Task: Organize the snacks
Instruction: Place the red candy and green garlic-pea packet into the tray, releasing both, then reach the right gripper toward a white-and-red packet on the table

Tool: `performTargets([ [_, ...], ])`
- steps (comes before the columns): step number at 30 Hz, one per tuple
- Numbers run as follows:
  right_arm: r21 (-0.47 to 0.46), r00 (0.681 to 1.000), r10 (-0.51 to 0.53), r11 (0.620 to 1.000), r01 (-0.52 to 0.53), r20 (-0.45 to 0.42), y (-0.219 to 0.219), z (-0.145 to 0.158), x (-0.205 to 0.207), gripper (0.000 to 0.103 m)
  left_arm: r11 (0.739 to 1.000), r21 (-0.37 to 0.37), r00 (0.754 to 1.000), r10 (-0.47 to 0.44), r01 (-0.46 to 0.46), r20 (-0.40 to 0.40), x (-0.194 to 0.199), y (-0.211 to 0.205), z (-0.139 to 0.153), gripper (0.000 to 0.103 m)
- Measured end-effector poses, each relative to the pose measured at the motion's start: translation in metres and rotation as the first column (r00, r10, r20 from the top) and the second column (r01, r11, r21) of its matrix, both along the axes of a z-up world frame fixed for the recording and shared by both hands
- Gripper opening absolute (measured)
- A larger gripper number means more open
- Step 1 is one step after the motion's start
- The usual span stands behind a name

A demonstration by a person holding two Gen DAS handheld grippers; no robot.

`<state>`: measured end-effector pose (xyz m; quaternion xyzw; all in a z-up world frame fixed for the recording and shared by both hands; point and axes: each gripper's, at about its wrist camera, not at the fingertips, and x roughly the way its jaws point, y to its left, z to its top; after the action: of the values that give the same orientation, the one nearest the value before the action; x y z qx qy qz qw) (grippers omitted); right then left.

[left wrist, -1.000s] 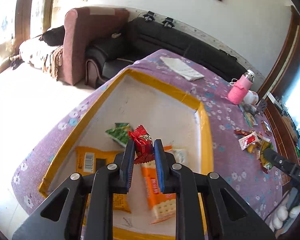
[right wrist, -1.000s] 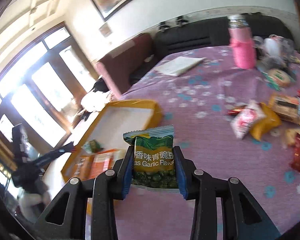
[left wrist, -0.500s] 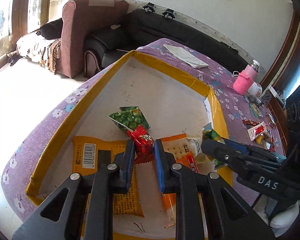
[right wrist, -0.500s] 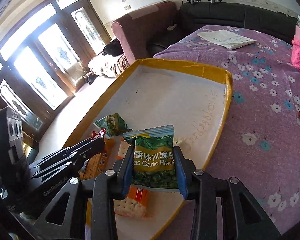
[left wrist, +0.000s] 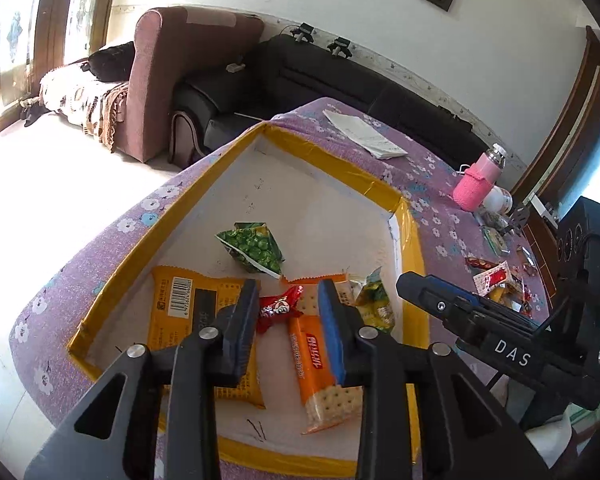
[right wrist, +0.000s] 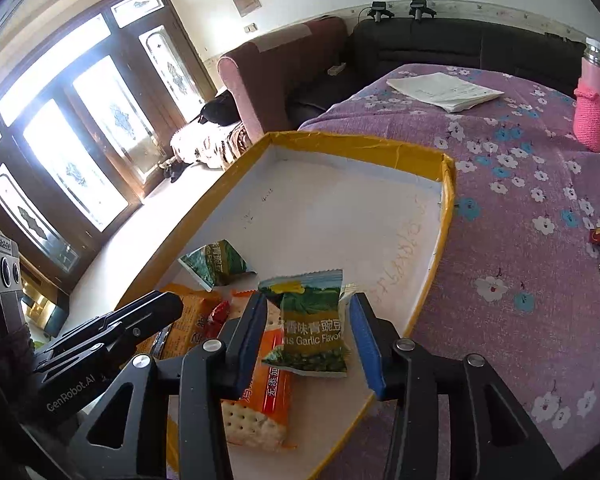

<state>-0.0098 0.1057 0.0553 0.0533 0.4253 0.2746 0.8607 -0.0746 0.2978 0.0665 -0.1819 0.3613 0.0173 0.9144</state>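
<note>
A shallow white tray with a yellow taped rim [left wrist: 410, 240] [right wrist: 446, 208] lies on the purple flowered cloth. It holds a green pea packet [left wrist: 254, 246] [right wrist: 214, 264], a yellow packet [left wrist: 180, 308] and an orange cracker packet [left wrist: 320, 368] [right wrist: 268, 396]. My left gripper [left wrist: 288, 316] [right wrist: 112, 332] hangs over them, its jaws opening. A small red candy packet [left wrist: 278, 308] [right wrist: 218, 316] sits loose between the pads. My right gripper [right wrist: 308, 344] [left wrist: 460, 312] is over the tray's near right corner, jaws opening. A green garlic pea packet [right wrist: 312, 332] [left wrist: 374, 300] lies tilted between its pads, free of them.
Several loose snacks [left wrist: 496, 284] lie on the cloth right of the tray. A pink bottle [left wrist: 476, 184] [right wrist: 594, 112] and folded white papers [left wrist: 364, 136] [right wrist: 444, 90] sit at the far side. A maroon armchair [left wrist: 180, 76] and black sofa [left wrist: 340, 76] stand behind.
The right gripper came in from the cloth to over the tray. Both pairs of jaws have spread; the red candy and the green pea packet are let go and sit lower between the pads.
</note>
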Motion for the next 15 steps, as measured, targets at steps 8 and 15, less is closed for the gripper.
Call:
performTargets([
  [8,0.088,0.997,-0.063,0.994,0.058,0.049,-0.057,0.019,-0.032,0.049,0.994,0.068,0.987,0.079,-0.089,0.138,-0.042,-0.038,0.039,0.077],
  [15,0.095,0.976,-0.202,0.976,0.194,0.082,-0.155,0.018,-0.05,0.053,1.0,-0.024,0.982,0.011,-0.006,0.19,-0.058,-0.083,0.043,0.077],
])
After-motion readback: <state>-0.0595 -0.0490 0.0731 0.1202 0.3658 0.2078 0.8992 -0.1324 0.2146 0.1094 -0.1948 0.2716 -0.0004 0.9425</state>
